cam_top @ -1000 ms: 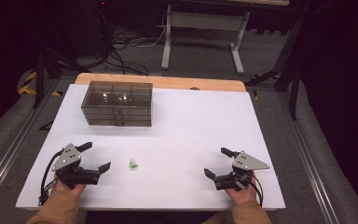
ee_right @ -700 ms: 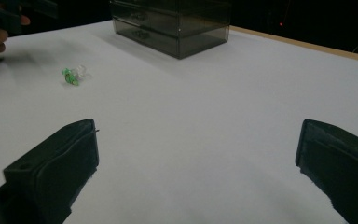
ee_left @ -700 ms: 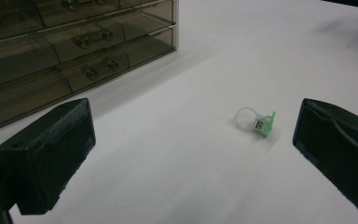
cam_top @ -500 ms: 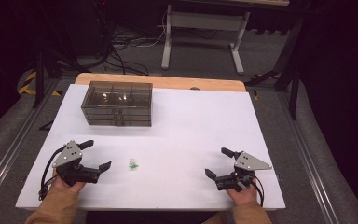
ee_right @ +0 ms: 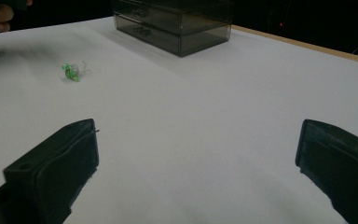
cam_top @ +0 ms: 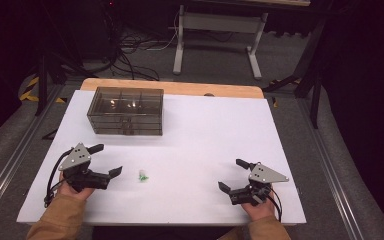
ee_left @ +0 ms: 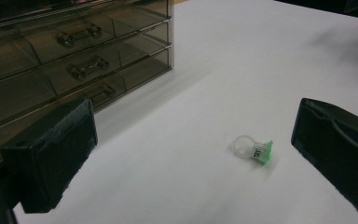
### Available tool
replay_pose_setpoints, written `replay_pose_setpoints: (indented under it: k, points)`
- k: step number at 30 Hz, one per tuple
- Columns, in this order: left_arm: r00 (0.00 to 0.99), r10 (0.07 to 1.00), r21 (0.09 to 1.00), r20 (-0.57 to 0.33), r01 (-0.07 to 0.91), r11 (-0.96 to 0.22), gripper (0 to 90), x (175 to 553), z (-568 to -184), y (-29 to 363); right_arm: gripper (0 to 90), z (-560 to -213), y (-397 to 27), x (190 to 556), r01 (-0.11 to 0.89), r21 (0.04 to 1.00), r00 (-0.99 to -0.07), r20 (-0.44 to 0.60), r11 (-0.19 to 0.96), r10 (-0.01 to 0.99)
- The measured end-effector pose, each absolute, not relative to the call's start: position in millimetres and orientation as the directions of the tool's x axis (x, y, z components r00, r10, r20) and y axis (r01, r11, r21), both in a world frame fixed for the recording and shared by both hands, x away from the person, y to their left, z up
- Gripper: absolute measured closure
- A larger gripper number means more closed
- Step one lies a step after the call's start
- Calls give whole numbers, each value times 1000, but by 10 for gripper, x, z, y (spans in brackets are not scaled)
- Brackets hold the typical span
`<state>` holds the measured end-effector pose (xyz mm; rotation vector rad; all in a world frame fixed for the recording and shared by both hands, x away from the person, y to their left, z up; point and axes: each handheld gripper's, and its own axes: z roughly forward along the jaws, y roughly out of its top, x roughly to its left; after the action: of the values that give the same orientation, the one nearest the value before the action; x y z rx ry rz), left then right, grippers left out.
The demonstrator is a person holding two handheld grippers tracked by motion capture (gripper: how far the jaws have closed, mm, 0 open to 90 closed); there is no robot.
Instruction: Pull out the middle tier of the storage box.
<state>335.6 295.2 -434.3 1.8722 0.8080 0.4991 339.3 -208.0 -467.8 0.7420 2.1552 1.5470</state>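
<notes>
Both grippers empty, jaws spread; looks like pre-grasp on the small ring.

High view: left gripper (cam_top: 106, 161) at 7 o'clock on the white table (cam_top: 205, 130), right gripper (cam_top: 231, 175) at 5, smoky drawer unit (cam_top: 126, 111) at 11; clear ring with green tag (cam_top: 143, 175) just right of the left jaws.
Left gripper view: ring (ee_left: 253, 149) lies between the wide-open jaws, toward the 3 o'clock jaw, not touching; drawers shut.
Right gripper view: jaws wide, nothing between; ring (ee_right: 73, 70) at 10 o'clock, well apart.
Likely next: left advances, centres, closes gently.
</notes>
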Motion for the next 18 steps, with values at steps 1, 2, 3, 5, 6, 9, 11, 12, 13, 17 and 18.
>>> replay_pose_setpoints:
  k: [1,2,3,5,6,9,11,12,13,17,18]
  points:
    - [692,722,908,-13,311,-281,21,3356,-4343,2952,0,-4679,-2078,3394,194,948,-787,-3,253,617]
    - [697,717,906,-12,311,-287,23,3374,-4343,2958,0,-4680,-2076,3394,194,948,-787,-4,254,617]
    - [697,717,904,-14,315,-289,23,3388,-4346,2959,0,-4680,-2076,3394,194,948,-787,-4,254,617]
    - [701,713,900,-7,316,-301,23,3413,-4347,2966,0,-4681,-2070,3397,196,946,-786,-7,260,618]
    - [701,713,898,-9,320,-303,23,3420,-4348,2964,0,-4681,-2070,3397,196,946,-786,-7,260,618]
    - [717,696,891,22,302,-340,22,3443,-4332,2966,0,-4684,-2056,3404,199,944,-788,-6,264,616]
    - [730,681,887,51,280,-367,23,3453,-4292,2957,0,-4686,-2048,3400,196,943,-791,-11,271,611]
    - [730,681,887,51,280,-367,29,3453,-4292,2957,0,-4686,-2048,3400,196,943,-791,-11,271,611]
    - [737,672,884,69,267,-384,36,3458,-4262,2951,0,-4686,-2050,3400,197,942,-792,-11,272,610]
    - [748,658,885,82,249,-394,60,3474,-4231,2949,0,-4687,-2051,3399,197,942,-793,-10,271,609]
    - [748,658,885,82,249,-394,65,3474,-4231,2949,0,-4688,-2050,3398,197,942,-793,-10,272,609]
